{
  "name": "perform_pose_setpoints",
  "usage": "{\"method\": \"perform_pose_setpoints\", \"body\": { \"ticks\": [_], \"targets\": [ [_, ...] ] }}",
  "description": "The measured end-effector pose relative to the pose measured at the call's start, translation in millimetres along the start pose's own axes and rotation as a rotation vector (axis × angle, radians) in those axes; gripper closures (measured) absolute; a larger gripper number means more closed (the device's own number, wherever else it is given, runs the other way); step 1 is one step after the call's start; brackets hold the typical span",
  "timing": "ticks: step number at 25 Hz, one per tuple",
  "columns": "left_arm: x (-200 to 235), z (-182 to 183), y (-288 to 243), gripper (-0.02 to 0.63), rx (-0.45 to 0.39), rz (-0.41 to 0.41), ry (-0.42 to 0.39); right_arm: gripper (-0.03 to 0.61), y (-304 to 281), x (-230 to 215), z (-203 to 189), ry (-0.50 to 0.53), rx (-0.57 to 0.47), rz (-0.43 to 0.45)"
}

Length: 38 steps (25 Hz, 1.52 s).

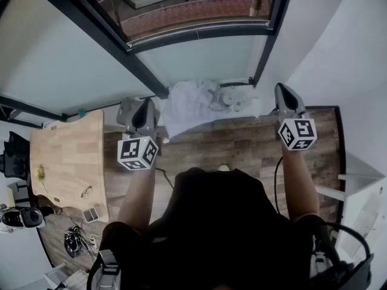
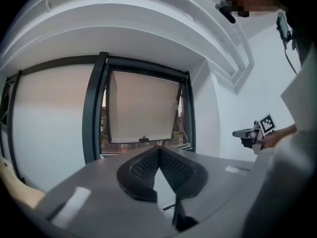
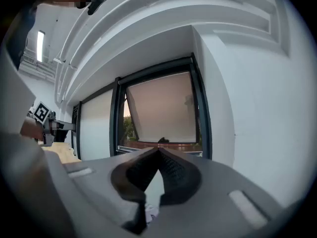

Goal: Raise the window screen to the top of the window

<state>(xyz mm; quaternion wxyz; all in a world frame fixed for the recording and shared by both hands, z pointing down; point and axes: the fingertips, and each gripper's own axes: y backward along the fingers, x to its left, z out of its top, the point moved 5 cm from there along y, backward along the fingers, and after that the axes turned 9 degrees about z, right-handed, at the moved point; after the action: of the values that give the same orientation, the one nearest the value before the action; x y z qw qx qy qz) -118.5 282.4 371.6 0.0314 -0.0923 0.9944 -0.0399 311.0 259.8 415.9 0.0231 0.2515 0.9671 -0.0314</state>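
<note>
The window screen [image 2: 143, 108] is a pale sheet in a dark-framed window [image 2: 97, 108], straight ahead of both grippers. Its bottom bar carries a small dark handle [image 2: 143, 140], with a strip of outdoors showing below it. The right gripper view shows the same screen [image 3: 166, 110] and handle [image 3: 161, 140]. My left gripper [image 2: 159, 148] is shut with nothing in it, held level and well short of the window. My right gripper [image 3: 158, 149] is likewise shut and empty. From the head view, the left gripper [image 1: 148, 103] and right gripper [image 1: 282, 88] are side by side, apart from the window.
A wooden table [image 1: 66, 156] stands at the left. A heap of white cloth [image 1: 193, 104] lies on the floor below the window, between the two grippers. A white wall [image 3: 257, 113] closes the right side. Clutter sits on the floor at lower left [image 1: 75, 240].
</note>
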Motion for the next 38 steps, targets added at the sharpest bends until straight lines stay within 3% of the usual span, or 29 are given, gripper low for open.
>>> {"method": "perform_pose_setpoints", "body": {
  "ticks": [12, 18, 29, 38],
  "targets": [
    [17, 10, -29, 0.607, -0.006, -0.050, 0.016, 0.578, -20, 17, 26, -0.031, -0.038, -0.038],
    [25, 26, -43, 0.607, -0.031, -0.033, 0.008, 0.578, -33, 12, 34, -0.023, -0.033, -0.023],
    [2, 23, -51, 0.607, -0.038, -0.009, 0.018, 0.578, -48, -10, 16, -0.038, 0.000, 0.025],
    [29, 13, -85, 0.607, -0.041, -0.007, 0.019, 0.578, -89, -17, 5, -0.043, 0.048, -0.002]
  ]
}}
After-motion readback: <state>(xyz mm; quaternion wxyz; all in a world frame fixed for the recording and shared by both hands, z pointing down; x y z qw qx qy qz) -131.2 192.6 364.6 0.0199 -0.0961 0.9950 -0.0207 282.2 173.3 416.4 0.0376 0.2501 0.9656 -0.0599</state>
